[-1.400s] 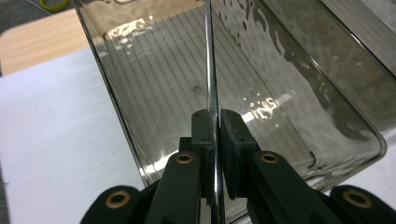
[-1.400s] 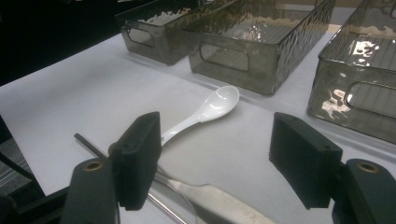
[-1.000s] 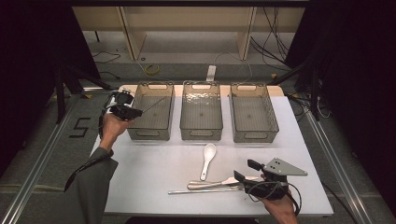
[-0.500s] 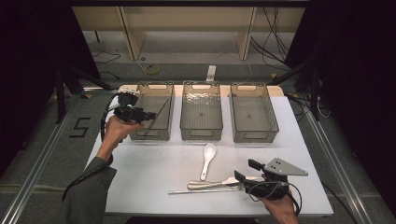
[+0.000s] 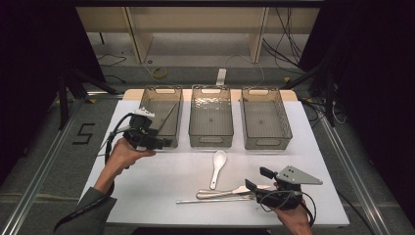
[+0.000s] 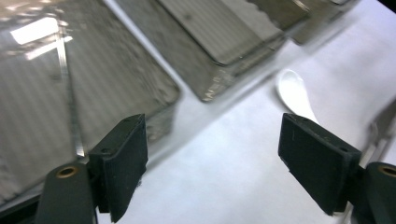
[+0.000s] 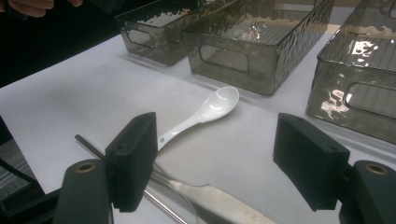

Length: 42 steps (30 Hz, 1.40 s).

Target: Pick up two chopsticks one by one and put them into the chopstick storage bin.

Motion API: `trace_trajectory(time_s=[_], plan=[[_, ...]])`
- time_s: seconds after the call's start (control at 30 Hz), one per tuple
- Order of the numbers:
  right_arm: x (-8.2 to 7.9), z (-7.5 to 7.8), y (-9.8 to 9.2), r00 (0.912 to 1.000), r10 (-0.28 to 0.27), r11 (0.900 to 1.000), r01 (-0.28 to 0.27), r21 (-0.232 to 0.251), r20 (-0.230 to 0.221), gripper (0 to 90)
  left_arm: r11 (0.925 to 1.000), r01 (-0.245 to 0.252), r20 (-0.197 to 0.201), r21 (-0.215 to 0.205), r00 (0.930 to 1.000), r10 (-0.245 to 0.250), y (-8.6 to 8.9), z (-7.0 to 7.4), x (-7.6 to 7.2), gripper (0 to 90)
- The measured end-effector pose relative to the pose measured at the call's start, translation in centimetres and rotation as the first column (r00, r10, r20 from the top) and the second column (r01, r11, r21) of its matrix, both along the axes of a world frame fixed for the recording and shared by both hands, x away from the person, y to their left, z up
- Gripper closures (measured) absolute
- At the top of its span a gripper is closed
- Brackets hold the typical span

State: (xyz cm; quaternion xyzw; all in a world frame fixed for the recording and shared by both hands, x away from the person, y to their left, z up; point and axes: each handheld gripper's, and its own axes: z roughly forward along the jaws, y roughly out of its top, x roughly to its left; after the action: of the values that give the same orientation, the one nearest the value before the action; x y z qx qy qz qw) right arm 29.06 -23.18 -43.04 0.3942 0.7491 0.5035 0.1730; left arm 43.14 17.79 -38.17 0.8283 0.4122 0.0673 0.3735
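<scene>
Right now my left gripper (image 5: 164,143) sits over the near end of the left bin (image 5: 161,115), held up by my left hand (image 5: 125,154) with the forearm slanting in from the bottom left. Its jaws have just been opening, and they stand wide with nothing between them. In the left gripper view I look down past them at the bin and the white table (image 6: 224,177).

My right gripper (image 5: 254,180) is low at the near right of the table (image 5: 147,191), pointing left, with its grey plate on top. Its jaws are wide apart too and hold nothing. They sit by the ends of the knife (image 5: 230,192) and the metal stick (image 5: 215,200).

My right hand (image 5: 291,218) is cut off by the bottom edge. The left gripper view is blurry, and the spoon (image 6: 294,95) there is partly hidden by a jaw. The knife (image 7: 219,200) runs under the jaws in the right gripper view, so I can't see its end.

A thin metal stick (image 5: 169,113) leans inside the left bin. The middle bin (image 5: 211,117) and the right bin (image 5: 266,117) look bare inside. The white spoon (image 5: 217,166) lies on the table just in front of the middle bin, bowl toward it.
</scene>
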Motion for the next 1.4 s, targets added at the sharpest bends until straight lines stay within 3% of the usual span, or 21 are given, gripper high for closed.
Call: trace_trajectory(time_s=[0.23,0.37,0.8,1.13,1.3,1.4], plan=[[-0.1,0.0,0.0,1.0,0.002,1.0,-0.002,-0.001,-0.001,31.3,0.9958,0.073,-0.015,0.055,0.9973,-0.072,-1.8,-0.8,-1.8,22.2],[-0.1,0.0,-0.1,1.0,0.002,1.0,-0.002,-0.003,0.0,31.3,0.9898,0.115,-0.032,0.084,0.9931,-0.113,-2.7,-1.3,-2.7,22.1],[-0.1,0.1,-0.1,1.0,-0.001,1.0,0.001,-0.001,0.001,30.9,0.973,0.194,-0.057,0.126,0.9805,-0.188,-5.2,-2.8,-4.9,22.1],[-0.2,0.1,-0.1,1.0,-0.006,1.0,0.006,0.0,0.007,28.8,0.9491,0.272,-0.083,0.158,0.9615,-0.262,-6.8,-3.8,-6.5,22.0],[-0.2,0.1,-0.1,0.9999,-0.01,1.0,0.01,-0.004,0.007,27.7,0.9285,0.314,-0.106,0.198,0.9485,-0.299,-7.5,-4.5,-6.9,22.0],[-0.2,0.1,-0.1,0.9999,-0.012,1.0,0.012,-0.005,0.006,27.5,0.9234,0.326,-0.112,0.203,0.9446,-0.309,-7.8,-4.8,-7.1,22.2]])
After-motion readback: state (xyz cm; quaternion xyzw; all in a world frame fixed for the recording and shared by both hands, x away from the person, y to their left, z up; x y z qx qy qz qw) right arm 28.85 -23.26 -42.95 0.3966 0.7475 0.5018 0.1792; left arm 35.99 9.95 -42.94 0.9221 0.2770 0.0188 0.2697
